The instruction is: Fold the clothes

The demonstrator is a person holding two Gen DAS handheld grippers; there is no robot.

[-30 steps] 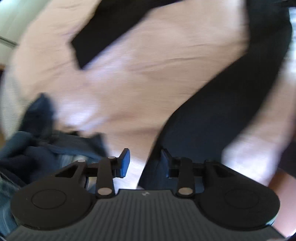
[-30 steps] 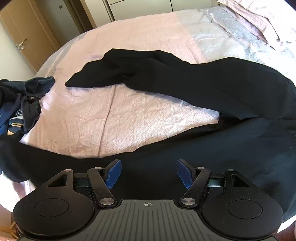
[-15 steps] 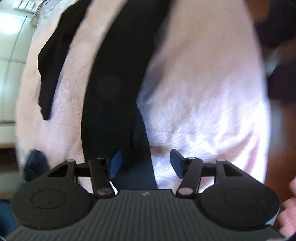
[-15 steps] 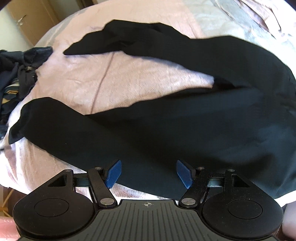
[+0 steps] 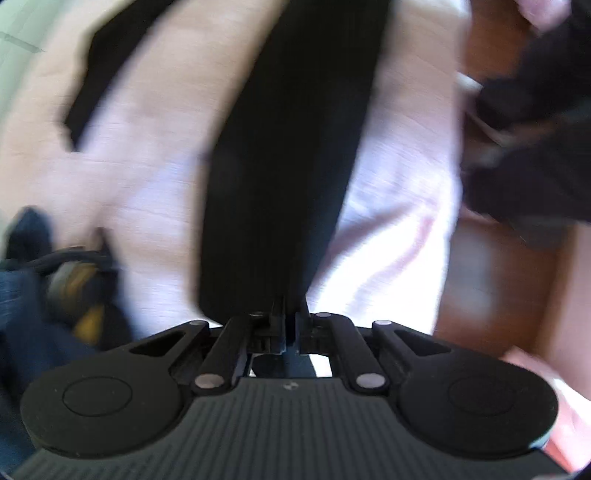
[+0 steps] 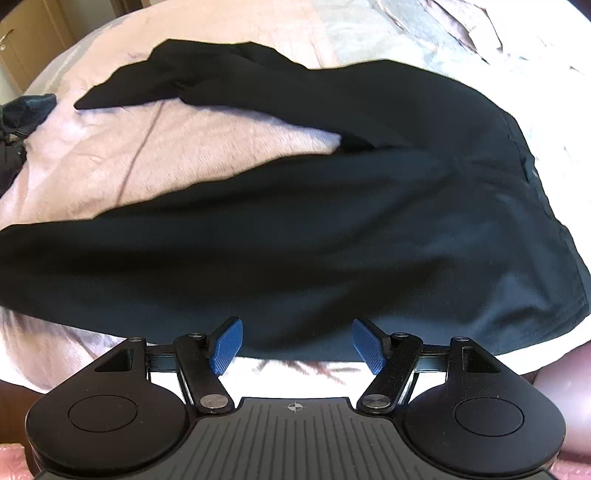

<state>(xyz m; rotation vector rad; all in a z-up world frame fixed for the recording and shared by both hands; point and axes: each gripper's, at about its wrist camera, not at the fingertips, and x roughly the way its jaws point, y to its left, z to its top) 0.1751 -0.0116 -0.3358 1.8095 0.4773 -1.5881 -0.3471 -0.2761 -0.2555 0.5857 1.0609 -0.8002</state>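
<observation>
A: What carries everything?

B: A bed [image 6: 155,155] with a pink cover, running to a pale grey stretch near its far edge. Pillows [image 6: 491,33] lie at the far right corner.

A: And the garment?

B: Black trousers [image 6: 295,236] spread across the middle of the bed. The waist sits toward the right edge. One leg runs along the near edge out to the left edge; the other leg angles away toward the far left, its cuff lying on the pink cover. Pink shows in the wedge between the two legs.

A: Anything else on the bed?

B: A heap of dark blue clothes [image 6: 22,114] at the left edge, apart from the trousers. In the left wrist view the same heap [image 5: 40,280] is blurred, with a bit of yellow in it.

A: The left gripper [image 5: 286,321]?

B: Its fingers are pressed together on the end of the near trouser leg [image 5: 280,155], which stretches straight away from it. That view is blurred by motion.

A: The right gripper [image 6: 297,341]?

B: Spread wide, holding nothing. Its blue pads [image 6: 226,345] hang over the near edge of the bed, just short of the trouser leg's hem.
</observation>
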